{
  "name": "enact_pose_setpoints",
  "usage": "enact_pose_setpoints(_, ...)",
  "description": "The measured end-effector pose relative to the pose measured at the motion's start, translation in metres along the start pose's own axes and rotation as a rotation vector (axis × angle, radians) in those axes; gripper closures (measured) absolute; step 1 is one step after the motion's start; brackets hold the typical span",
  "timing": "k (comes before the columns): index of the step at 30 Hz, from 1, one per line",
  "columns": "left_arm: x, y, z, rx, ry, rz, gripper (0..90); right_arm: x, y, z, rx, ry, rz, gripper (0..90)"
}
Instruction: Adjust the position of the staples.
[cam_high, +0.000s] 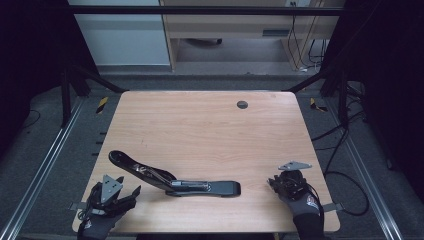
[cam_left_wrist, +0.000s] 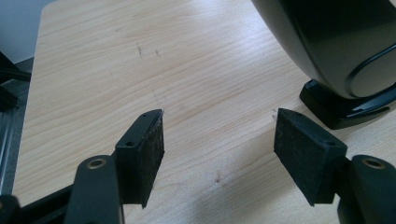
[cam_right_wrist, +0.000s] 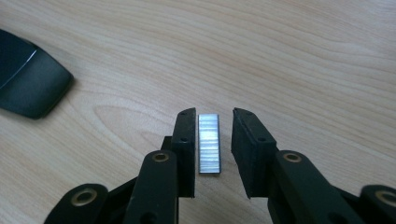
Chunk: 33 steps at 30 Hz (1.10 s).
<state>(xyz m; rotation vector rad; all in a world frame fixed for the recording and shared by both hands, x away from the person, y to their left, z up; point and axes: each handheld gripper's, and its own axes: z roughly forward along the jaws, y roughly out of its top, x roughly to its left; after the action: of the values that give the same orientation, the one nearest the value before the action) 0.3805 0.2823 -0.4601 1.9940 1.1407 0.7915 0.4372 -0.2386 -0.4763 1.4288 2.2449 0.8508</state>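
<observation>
Room: dim workshop corner, dark curtains at both sides, grey carpet, metal rails along the floor, pale cabinet and wooden desk at the back.
Table (cam_high: 210, 125): light wood grain, rounded corners, small dark grommet (cam_high: 242, 104) near the far edge, about 1 o'clock from the centre.
Stapler (cam_high: 175, 181): black, swung wide open and lying flat. One arm runs out to 10 o'clock, the other to 3 o'clock, and the metal staple channel shows on the 3 o'clock one. It sits near the front edge, roughly 6 o'clock from the table centre, between the two grippers. In the left gripper view its glossy black end looms at 2 o'clock, really close.
Staples (cam_right_wrist: 208, 143): short silver strip, lying flat on the wood at the front right of the table. It's between the right jaws, hugging the left-hand pad. There's a clear gap to the other pad, so it looks loose, not squeezed.
Right gripper (cam_right_wrist: 212, 149): front right of the table, 3 o'clock from the stapler and well apart from it. Jaws partly apart and not clamping anything. Gloved hand (cam_high: 305, 210) comes in from the bottom edge.
Left gripper (cam_left_wrist: 218, 142): front left corner, 9 o'clock from the stapler hinge. Jaws spread wide, just bare wood between the pads, nothing held.
Stapler tip from the right gripper view: dark rounded end at 10 o'clock, well clear of the staples.
</observation>
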Motion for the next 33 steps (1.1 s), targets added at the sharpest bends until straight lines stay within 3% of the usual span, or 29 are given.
enact_pose_setpoints(7, 0.0, 0.0, 0.0, 0.001, -0.001, -0.001, 32.8, 0.001, 0.003, 0.004, 0.019, -0.009, 0.026, 72.8)
enact_pose_setpoints(27, 0.0, 0.0, 0.001, 0.007, -0.003, 0.004, 32.8, 0.007, 0.005, 0.014, 0.07, -0.016, 0.016, 77.5)
enact_pose_setpoints(28, 0.0, 0.0, 0.001, 0.007, -0.003, 0.003, 32.8, 0.006, 0.005, 0.015, 0.069, -0.026, -0.002, 77.6)
enact_pose_setpoints(33, 0.0, 0.0, 0.001, 0.008, -0.004, 0.003, 32.8, 0.008, 0.007, 0.012, 0.064, -0.004, -0.001, 77.8)
